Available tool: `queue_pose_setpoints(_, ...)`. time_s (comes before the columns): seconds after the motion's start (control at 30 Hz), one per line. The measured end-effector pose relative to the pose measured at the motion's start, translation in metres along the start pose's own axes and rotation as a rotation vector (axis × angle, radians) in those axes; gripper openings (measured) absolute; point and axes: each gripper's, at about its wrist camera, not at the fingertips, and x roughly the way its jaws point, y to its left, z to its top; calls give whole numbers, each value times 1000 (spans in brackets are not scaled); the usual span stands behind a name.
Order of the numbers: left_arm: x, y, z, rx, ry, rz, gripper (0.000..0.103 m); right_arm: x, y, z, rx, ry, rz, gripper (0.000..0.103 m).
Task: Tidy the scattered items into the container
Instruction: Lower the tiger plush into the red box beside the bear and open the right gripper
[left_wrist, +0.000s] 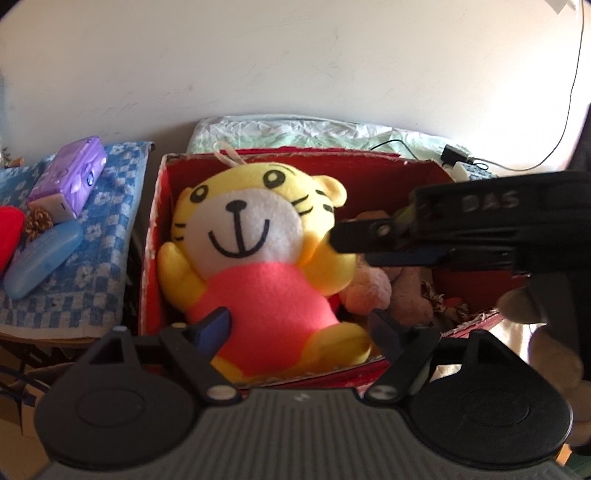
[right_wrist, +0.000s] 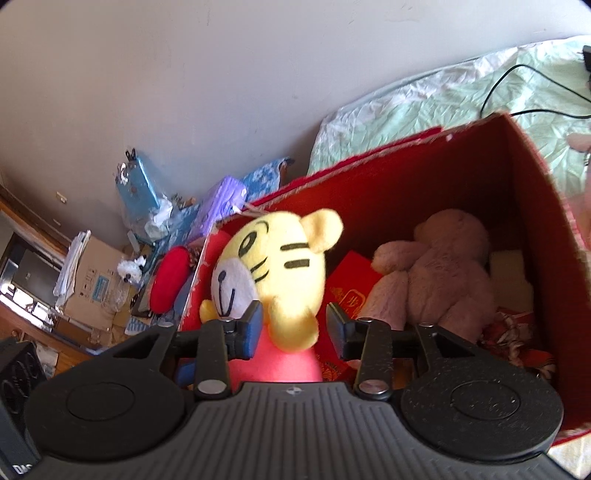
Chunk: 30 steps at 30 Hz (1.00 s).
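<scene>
A yellow tiger plush (left_wrist: 255, 236) in a pink shirt lies face up in the left half of the red cardboard box (left_wrist: 155, 236). My left gripper (left_wrist: 301, 325) stands wide open astride its lower body, and its pads do not squeeze the toy. My right gripper (left_wrist: 354, 249) reaches in from the right at the tiger's raised arm. In the right wrist view the right gripper (right_wrist: 293, 328) is open, with the tiger's yellow paw (right_wrist: 295, 325) loose between its fingers. A pale pink bear plush (right_wrist: 443, 273) and a red envelope (right_wrist: 347, 280) also lie in the red cardboard box (right_wrist: 406, 177).
Left of the box, a blue checked towel (left_wrist: 107, 236) carries a purple tissue pack (left_wrist: 70, 173), a blue case (left_wrist: 40, 258) and a red object (left_wrist: 7, 232). A green bedsheet (left_wrist: 314, 133) with a charger and cable (left_wrist: 458, 155) lies behind. A cardboard carton (right_wrist: 96, 280) stands far left.
</scene>
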Motion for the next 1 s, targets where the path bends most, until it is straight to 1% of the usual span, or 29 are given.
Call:
queue_pose_setpoints(0.03, 0, -1, 1, 2, 3, 6, 83, -3, -2, 0, 6, -8, -3, 44)
queue_pose_setpoints(0.07, -1, -2, 2, 1, 4, 11, 87, -6, -4, 0, 12, -16, -4, 44)
queue_pose_setpoints(0.1, -2, -3, 3, -3, 5, 16, 90, -9, -6, 0, 19, -24, -6, 45)
queue_pose_setpoints(0.13, -3, -3, 4, -9, 6, 21, 97, -12, -7, -1, 25, -31, -13, 45)
queue_pose_setpoints(0.23, -5, -6, 5, -20, 7, 28, 98, -19, -9, -3, 24, -49, -30, 48)
queue_pose_setpoints(0.3, -6, -9, 5, -24, 12, 43, 101, -25, -8, -6, 15, -69, -47, 52)
queue_pose_setpoints(0.37, -6, -12, 5, -25, 17, 62, 101, -30, -6, -10, 0, -88, -61, 56)
queue_pose_setpoints(0.53, -12, -21, 7, -14, 4, 87, 101, -40, -6, -15, -10, -117, -74, 58)
queue_pose_setpoints(0.6, -14, -24, 8, -8, -3, 104, 101, -44, -6, -17, -8, -126, -77, 61)
queue_pose_setpoints(0.67, -15, -25, 9, -7, -6, 117, 101, -47, -6, -18, -5, -133, -81, 62)
queue_pose_setpoints(0.83, -12, -28, 9, -11, 4, 144, 101, -53, -10, -21, -7, -129, -78, 63)
queue_pose_setpoints(1.0, -8, -30, 10, -40, 27, 202, 101, -53, -14, -21, -33, -103, -54, 63)
